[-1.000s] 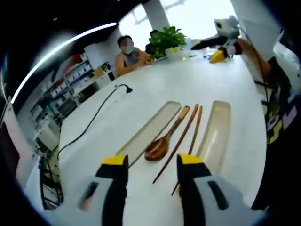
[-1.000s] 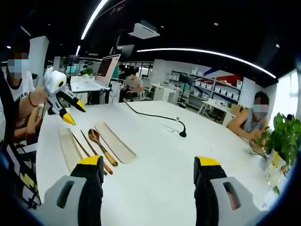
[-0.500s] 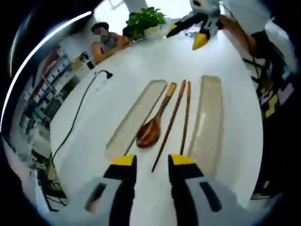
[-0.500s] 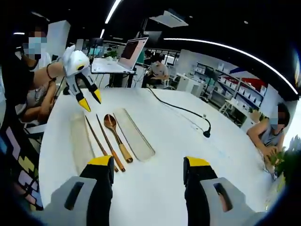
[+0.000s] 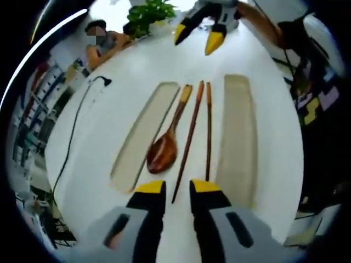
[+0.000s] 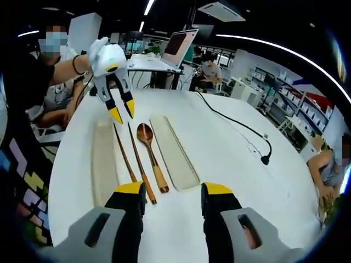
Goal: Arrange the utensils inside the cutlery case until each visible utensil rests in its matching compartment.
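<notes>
Wooden spoon (image 5: 163,154), chopsticks (image 5: 207,129) lie on counter (image 5: 109,126) between case halves (image 5: 237,137); nothing placed. Both hand-held grippers slightly open, empty.

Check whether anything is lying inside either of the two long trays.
Both trays look empty: the one beside the wooden spoon and the one beside the chopsticks. The utensils lie on the white table between them. Nothing covers the tray interiors.
</notes>
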`<state>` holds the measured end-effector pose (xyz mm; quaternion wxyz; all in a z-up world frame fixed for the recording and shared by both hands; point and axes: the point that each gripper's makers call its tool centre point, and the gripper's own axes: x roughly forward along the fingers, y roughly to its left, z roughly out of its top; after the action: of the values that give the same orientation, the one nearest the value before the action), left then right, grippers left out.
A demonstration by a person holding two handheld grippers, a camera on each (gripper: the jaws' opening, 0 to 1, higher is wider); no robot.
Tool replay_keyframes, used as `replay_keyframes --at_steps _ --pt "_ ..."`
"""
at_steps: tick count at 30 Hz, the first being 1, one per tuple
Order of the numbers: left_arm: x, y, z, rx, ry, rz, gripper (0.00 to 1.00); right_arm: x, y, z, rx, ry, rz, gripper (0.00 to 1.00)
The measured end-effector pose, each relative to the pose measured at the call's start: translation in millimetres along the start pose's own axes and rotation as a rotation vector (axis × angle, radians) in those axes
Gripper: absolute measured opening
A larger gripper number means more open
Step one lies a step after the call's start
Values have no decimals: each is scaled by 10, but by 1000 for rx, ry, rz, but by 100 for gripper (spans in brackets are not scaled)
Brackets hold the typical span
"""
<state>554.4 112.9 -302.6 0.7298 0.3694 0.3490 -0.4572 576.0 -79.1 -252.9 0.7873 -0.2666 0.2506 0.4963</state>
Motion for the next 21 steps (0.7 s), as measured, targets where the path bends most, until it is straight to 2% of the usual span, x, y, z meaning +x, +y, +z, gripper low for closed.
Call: replay_keyframes --at_steps 1,4,12,14,21 --pt "10 -20 -5 14 2 -20 18 25 50 -20 -10 23 31 40" --pt "59 -37 -43 9 29 -57 18 95 88 34 -23 34 56 34" --pt "115 -8 -114 17 74 -81 18 282 226 131 -56 83 161 26" --pt "115 -28 -128 24 86 -96 18 328 274 116 -66 109 198 25" --pt "111 -18 -138 22 115 -125 18 476 373 54 -79 185 260 18"
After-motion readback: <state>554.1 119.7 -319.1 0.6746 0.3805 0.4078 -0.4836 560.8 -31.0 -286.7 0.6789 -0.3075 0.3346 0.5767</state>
